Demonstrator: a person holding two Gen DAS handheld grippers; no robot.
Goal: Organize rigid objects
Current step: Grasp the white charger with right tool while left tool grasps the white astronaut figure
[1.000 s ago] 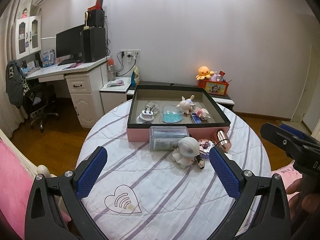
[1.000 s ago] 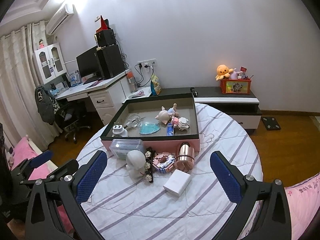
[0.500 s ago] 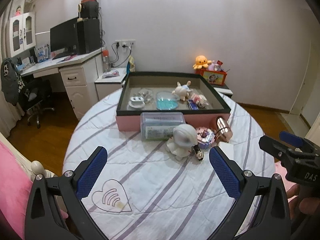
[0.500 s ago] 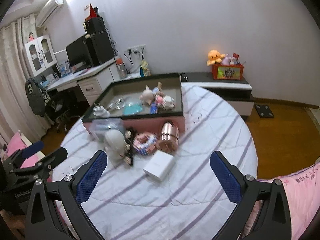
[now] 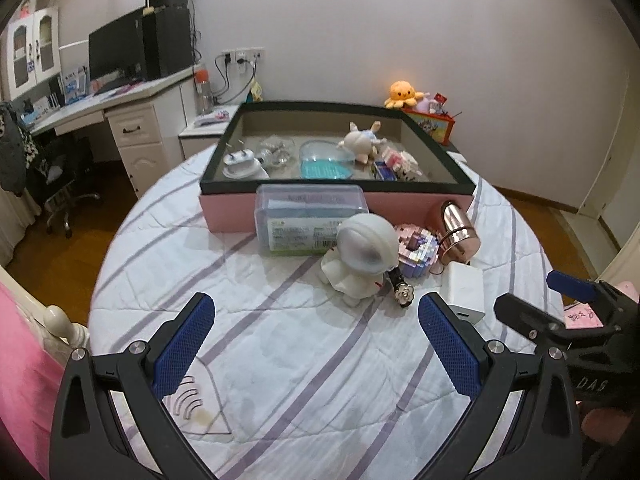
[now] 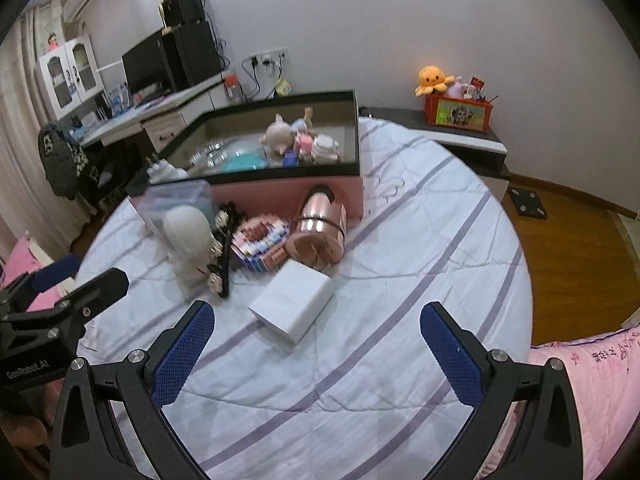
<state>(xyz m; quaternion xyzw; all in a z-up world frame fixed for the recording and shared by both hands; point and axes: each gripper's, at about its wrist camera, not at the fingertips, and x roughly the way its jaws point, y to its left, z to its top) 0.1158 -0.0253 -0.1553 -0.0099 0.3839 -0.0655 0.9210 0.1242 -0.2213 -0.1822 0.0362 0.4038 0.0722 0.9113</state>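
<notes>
Above the near edge of a bed, the left claw hangs with its blue-padded jaws spread wide and nothing between them; the right claw is spread and bare as well. Each shows in the other's view: the right one's black body reads "DAS" in the left wrist view, the left one's reads "GenRobot.AI" (small white print) in the right wrist view.

Just beyond the right claw lies a white block. Past it a rose-gold cup lies on its side, touching a pink brick toy. Next come a black clip with flower charms and a white figurine. Behind the figurine sits a clear case with a printed label too small to read, set against a pink box with a dark rim. In the box are a plug, a blue heart dish, a pale plush and small toys.

The bedcover is white, quilted, with lilac stripes and a heart emblem with curved bars near the left claw. Pink bedding edges both sides. Beyond are a wood floor, a white tabletop with a monitor and speakers, a wall socket, and a low cabinet holding an orange octopus plush by a red box.
</notes>
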